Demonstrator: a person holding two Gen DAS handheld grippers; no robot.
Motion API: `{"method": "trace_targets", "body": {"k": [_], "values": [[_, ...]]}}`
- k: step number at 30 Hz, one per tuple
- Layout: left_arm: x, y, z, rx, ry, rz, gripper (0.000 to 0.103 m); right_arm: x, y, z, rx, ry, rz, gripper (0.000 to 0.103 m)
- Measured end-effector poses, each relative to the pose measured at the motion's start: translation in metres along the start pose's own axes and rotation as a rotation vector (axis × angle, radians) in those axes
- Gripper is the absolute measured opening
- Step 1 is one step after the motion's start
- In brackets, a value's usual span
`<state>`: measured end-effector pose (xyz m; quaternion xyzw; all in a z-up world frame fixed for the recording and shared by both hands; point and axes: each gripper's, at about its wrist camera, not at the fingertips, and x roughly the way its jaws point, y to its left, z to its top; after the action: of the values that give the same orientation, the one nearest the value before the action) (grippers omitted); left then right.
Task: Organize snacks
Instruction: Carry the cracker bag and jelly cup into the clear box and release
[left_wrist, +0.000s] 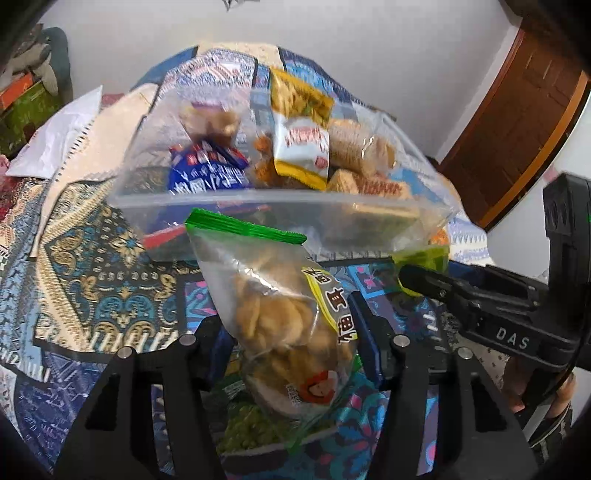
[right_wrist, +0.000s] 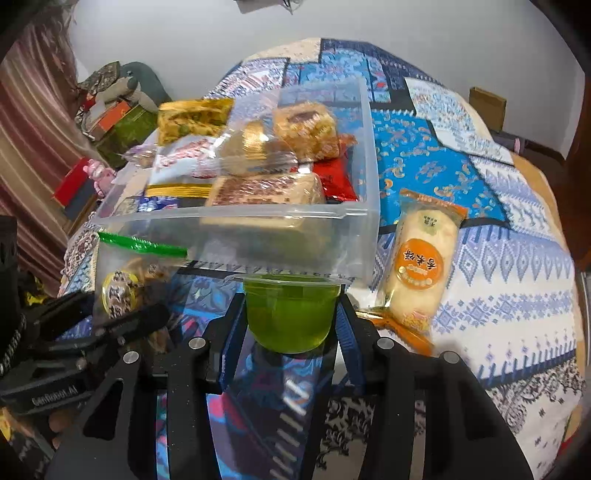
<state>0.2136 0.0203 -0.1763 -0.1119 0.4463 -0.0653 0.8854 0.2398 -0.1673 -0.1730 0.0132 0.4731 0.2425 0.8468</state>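
Observation:
My left gripper (left_wrist: 291, 332) is shut on a clear chip bag with a green top seal (left_wrist: 284, 314), held just in front of a clear plastic bin (left_wrist: 258, 201) full of wrapped snacks. My right gripper (right_wrist: 291, 325) is shut on a green jelly cup (right_wrist: 291, 314), held at the bin's near wall (right_wrist: 354, 229). The right gripper also shows in the left wrist view (left_wrist: 417, 278), at the bin's right corner. The chip bag (right_wrist: 122, 277) and the left gripper (right_wrist: 133, 321) show at the left of the right wrist view.
A patterned blue cloth (right_wrist: 424, 155) covers the table. A wrapped rice cake with an orange label (right_wrist: 417, 266) lies right of the bin. A packet of green peas (left_wrist: 251, 428) lies below my left gripper. A brown door (left_wrist: 528, 122) stands at the right; boxes (right_wrist: 122, 122) are stacked far left.

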Motion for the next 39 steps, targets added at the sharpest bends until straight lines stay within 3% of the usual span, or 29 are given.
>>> {"method": "trace_targets", "body": {"k": [7,19,29,39], "values": [[-0.039,0.008,0.009,-0.028,-0.081,0.002,0.057,-0.030,0.005,0.005,-0.011,-0.066,0.029,0.043],[-0.068,0.023,0.049,-0.046,-0.188,0.005,0.055,-0.056,0.007,0.036,-0.014,-0.182,0.045,0.043],[-0.028,0.020,0.090,-0.006,-0.191,0.082,0.055,-0.035,-0.003,0.066,0.011,-0.193,0.007,0.043],[0.007,0.008,0.098,0.077,-0.209,0.169,0.055,-0.005,-0.009,0.081,0.005,-0.161,-0.025,0.044]]}}
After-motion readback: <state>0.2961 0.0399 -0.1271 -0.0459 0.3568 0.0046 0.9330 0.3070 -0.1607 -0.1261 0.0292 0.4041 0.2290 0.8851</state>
